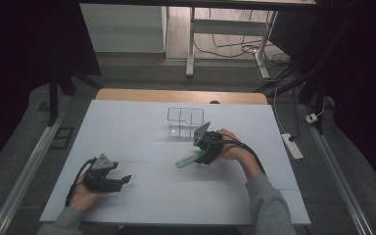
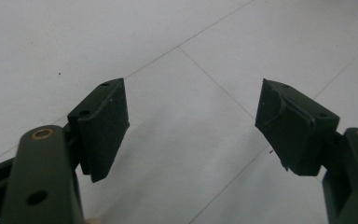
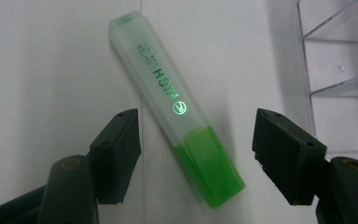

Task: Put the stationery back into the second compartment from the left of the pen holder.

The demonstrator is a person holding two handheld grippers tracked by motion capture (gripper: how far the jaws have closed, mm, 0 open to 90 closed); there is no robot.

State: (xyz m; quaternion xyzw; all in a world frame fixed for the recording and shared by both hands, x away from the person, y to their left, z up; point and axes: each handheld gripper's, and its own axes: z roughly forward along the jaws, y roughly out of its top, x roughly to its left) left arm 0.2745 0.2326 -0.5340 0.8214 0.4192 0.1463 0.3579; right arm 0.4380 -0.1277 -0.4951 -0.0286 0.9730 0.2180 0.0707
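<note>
Your right gripper [image 3: 196,154] hangs over a green highlighter [image 3: 177,107] lying flat on the white desk [image 1: 127,142], its fingers [image 3: 116,154] spread wide with nothing gripped. The marker's green end rests on the desk between them, touching neither pad, while its frosted cap end runs on past the fingertips, slanting toward the finger at the left of the right gripper view. A clear compartment organizer [image 3: 340,70] stands just beyond the other finger, to the right of that view; in the high view the organizer [image 1: 185,121] sits close behind your right hand [image 1: 227,147].

Your left gripper [image 2: 191,121] rests low over bare desk, fingers released and holding nothing, well apart from the highlighter [image 1: 190,158].

The step in hand reads as the approach for a pick: the fingers straddle the marker but have not yet taken it. The next move likely calls for you to sink the right gripper until the pads flank the barrel, turn the wrist a little so that the pads meet the slanted body squarely across its width, then squeeze shut. The organizer looks the probable destination, so a grip nearer mid-barrel should keep the marker from swinging on the way over.
</note>
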